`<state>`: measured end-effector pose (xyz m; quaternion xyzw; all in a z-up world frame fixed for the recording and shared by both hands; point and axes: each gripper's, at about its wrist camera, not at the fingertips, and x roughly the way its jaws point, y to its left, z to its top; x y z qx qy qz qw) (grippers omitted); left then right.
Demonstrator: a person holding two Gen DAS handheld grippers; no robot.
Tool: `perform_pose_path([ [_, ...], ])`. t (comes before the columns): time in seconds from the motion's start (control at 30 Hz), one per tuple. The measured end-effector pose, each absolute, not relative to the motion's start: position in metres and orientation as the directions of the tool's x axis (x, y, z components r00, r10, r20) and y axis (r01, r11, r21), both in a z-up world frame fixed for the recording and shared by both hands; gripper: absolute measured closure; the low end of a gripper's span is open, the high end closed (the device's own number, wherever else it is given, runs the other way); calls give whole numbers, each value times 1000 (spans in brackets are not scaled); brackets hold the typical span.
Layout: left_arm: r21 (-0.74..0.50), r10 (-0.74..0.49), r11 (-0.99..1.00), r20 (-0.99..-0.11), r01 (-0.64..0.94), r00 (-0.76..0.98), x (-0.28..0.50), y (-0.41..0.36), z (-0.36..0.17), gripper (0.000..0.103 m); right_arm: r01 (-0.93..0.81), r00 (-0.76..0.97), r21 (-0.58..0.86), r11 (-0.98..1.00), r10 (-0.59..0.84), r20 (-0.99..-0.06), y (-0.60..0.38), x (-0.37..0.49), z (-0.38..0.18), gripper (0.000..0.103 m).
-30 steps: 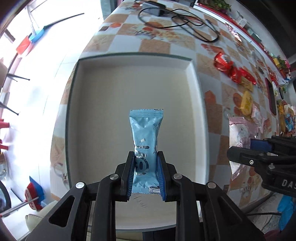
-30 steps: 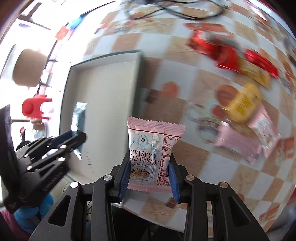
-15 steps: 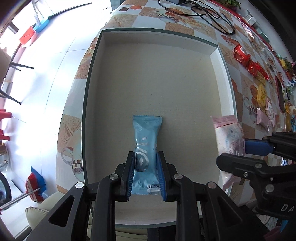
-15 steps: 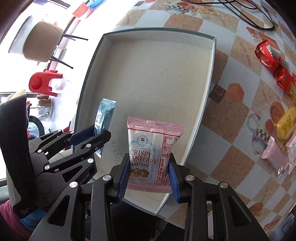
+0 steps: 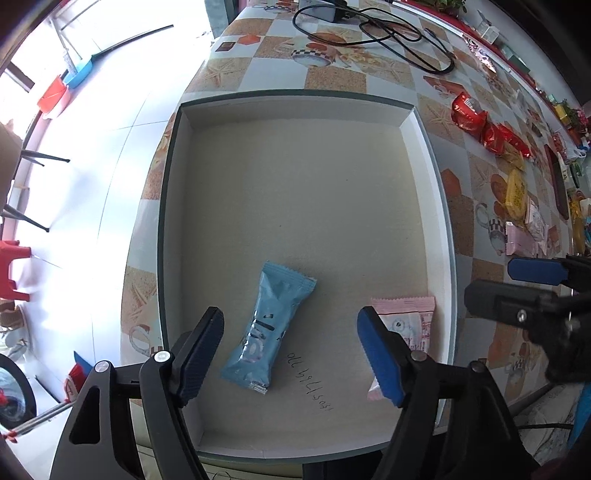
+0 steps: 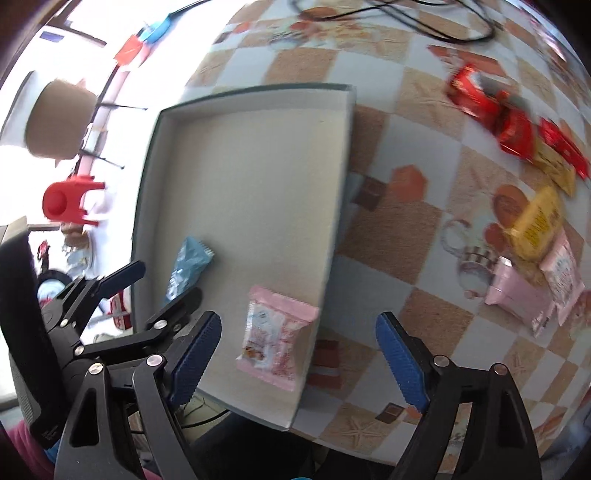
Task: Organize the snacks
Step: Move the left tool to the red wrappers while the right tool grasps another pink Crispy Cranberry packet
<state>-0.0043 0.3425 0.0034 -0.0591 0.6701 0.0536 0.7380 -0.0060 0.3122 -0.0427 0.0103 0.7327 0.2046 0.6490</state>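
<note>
A shallow white box (image 5: 424, 147) (image 6: 332, 206) lies on the checkered table. A blue snack packet (image 5: 266, 328) (image 6: 188, 266) lies loose on its floor, below my left gripper (image 5: 291, 350), whose jaws are opening with no pad touching it. A pink cranberry snack packet (image 5: 410, 325) (image 6: 277, 339) lies by the box's right wall, under my right gripper (image 6: 299, 354), whose jaws are also opening clear of it. The right gripper (image 5: 532, 291) shows at the right edge of the left wrist view, the left gripper (image 6: 122, 295) at the left of the right wrist view.
Red packets (image 5: 476, 122) (image 6: 491, 110), a yellow packet (image 5: 515, 192) (image 6: 535, 225) and pink packets (image 5: 524, 236) (image 6: 535, 291) lie on the table right of the box. A black cable (image 5: 388, 33) runs along the far side. The table edge and floor lie left.
Both grippers have opened and let go of their packets. The blue and the pink packet now lie on the box floor. The right gripper came over the box's right side.
</note>
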Motion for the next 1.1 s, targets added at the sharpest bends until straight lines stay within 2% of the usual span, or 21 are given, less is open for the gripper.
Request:
perform_pose_path([
  [0.1, -18, -4, 991, -994, -129, 109, 8, 323, 8, 25, -93, -146, 290, 953, 275, -950, 270, 5, -54, 0],
  [0.33, -34, -26, 998, -990, -58, 138, 31, 289, 17, 25, 237, -159, 224, 945, 265, -951, 173, 12, -82, 0],
  [0.7, -145, -143, 989, -977, -1, 158, 98, 231, 34, 25, 312, -134, 150, 938, 199, -971, 91, 13, -91, 0],
  [0.83, -239, -228, 967, -966, -87, 123, 140, 218, 23, 25, 295, -130, 151, 943, 196, -972, 75, 9, -94, 0],
  [1.1, -372, -375, 812, -923, -450, 87, 206, 235, -24, 25, 187, -101, 133, 973, 154, -983, 52, 1, -88, 0],
])
